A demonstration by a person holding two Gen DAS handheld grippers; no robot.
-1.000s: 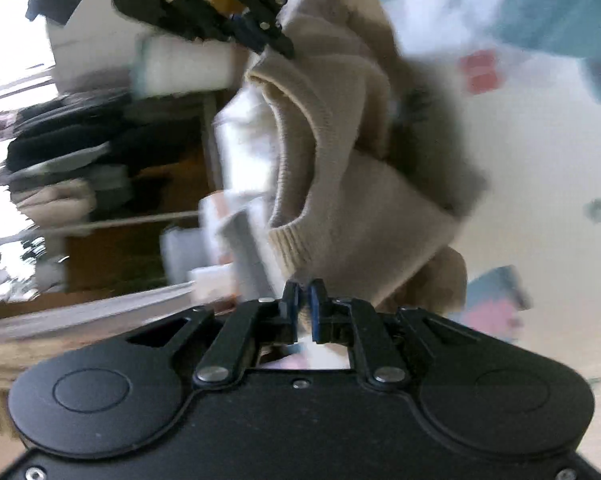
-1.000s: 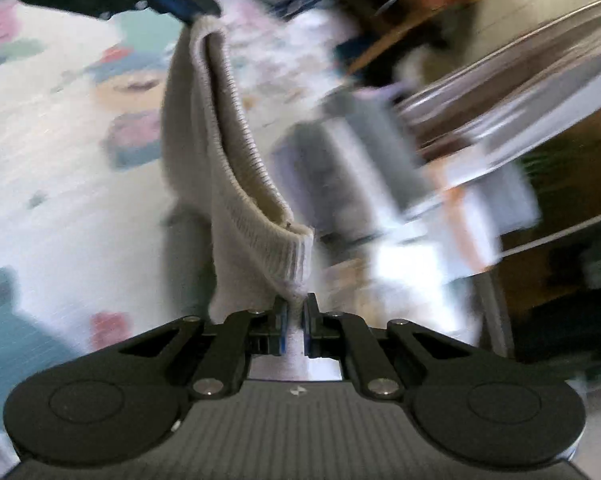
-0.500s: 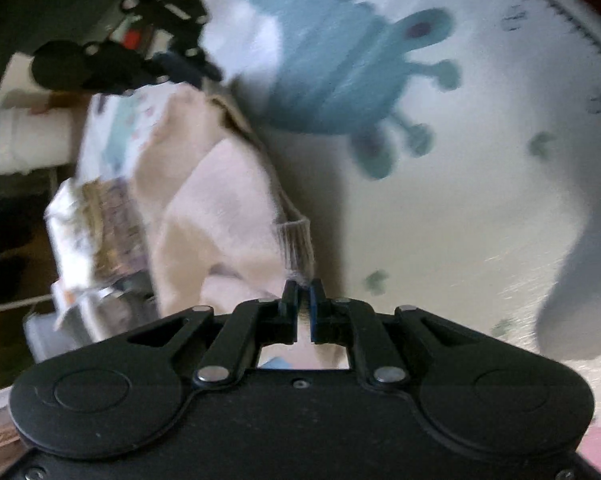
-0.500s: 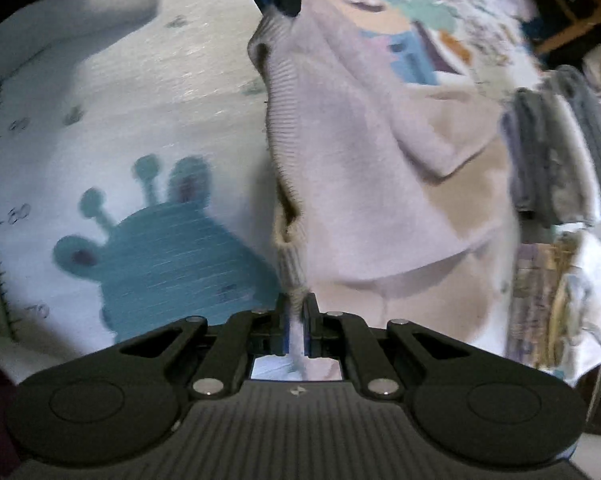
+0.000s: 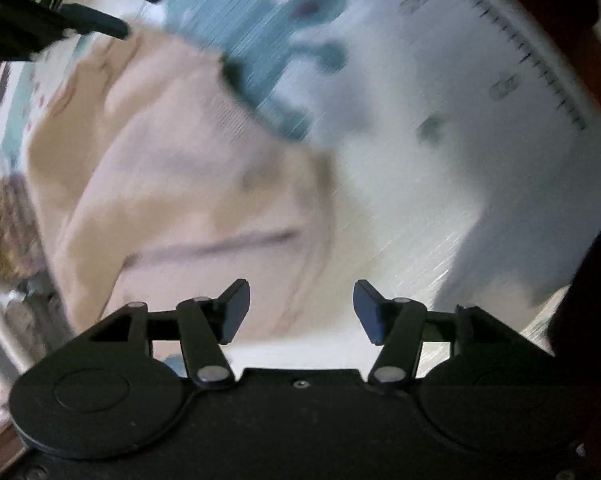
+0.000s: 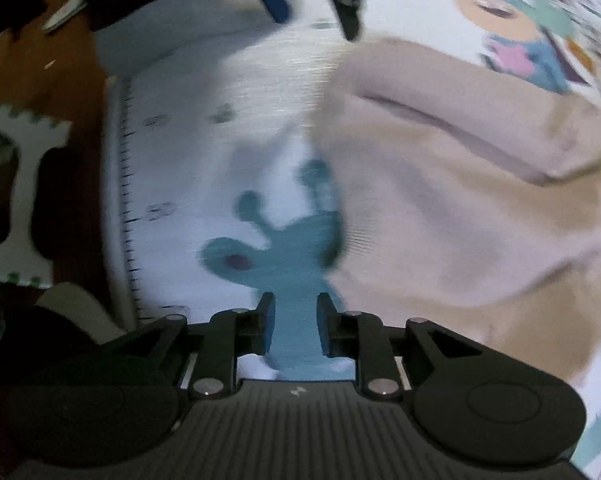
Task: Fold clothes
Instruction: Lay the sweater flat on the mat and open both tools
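A beige knit sweater lies spread on a white play mat with a teal monster print. My left gripper is open and empty just above the sweater's near edge. The right gripper shows at the upper left of this view, open. In the right wrist view the sweater lies to the right. My right gripper is open and empty over the teal print. The left gripper shows at the top, open. Both views are blurred.
The mat has a ruler scale along its edge. Brown floor and a white foam puzzle tile lie beyond that edge. More cartoon prints sit on the mat past the sweater.
Both grippers were shut on the sweater's hem and held it up. They lowered it onto the mat and have opened. The sweater now lies flat.
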